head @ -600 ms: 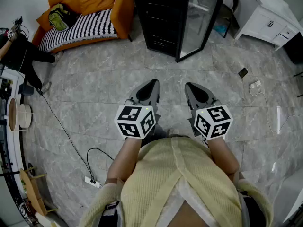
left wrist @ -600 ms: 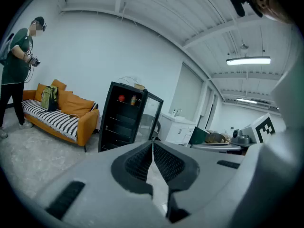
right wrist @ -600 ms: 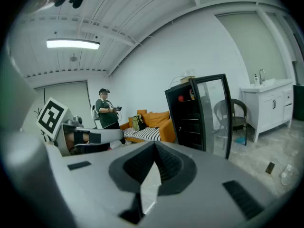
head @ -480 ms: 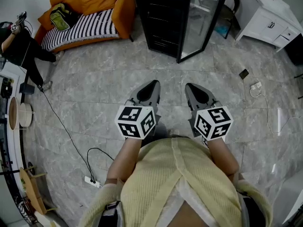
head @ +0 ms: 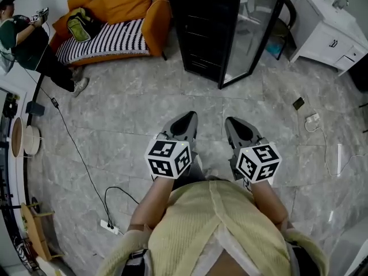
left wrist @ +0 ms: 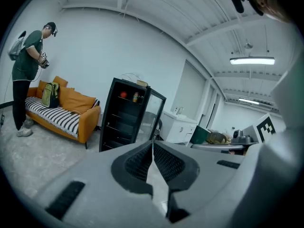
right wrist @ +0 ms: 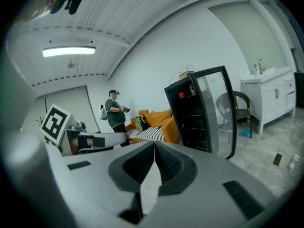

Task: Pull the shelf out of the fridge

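A tall black fridge (head: 208,25) stands across the room with its glass door (head: 253,30) swung open to the right; dark shelves (head: 198,36) show inside, small and far. The fridge (left wrist: 124,120) appears ahead in the left gripper view, and the fridge (right wrist: 192,113) shows right of centre in the right gripper view. My left gripper (head: 190,116) and right gripper (head: 230,121) are held side by side at waist height, well short of the fridge, both shut with nothing between the jaws.
An orange sofa (head: 109,25) with a striped cushion sits left of the fridge. A person (head: 31,42) stands at the far left. White cabinets (head: 328,30) line the right wall. A cable and power strip (head: 109,226) lie on the grey tiled floor.
The head view has shifted: the fridge and sofa sit lower in the frame and the person at the left shows more fully. Both grippers stay shut, side by side.
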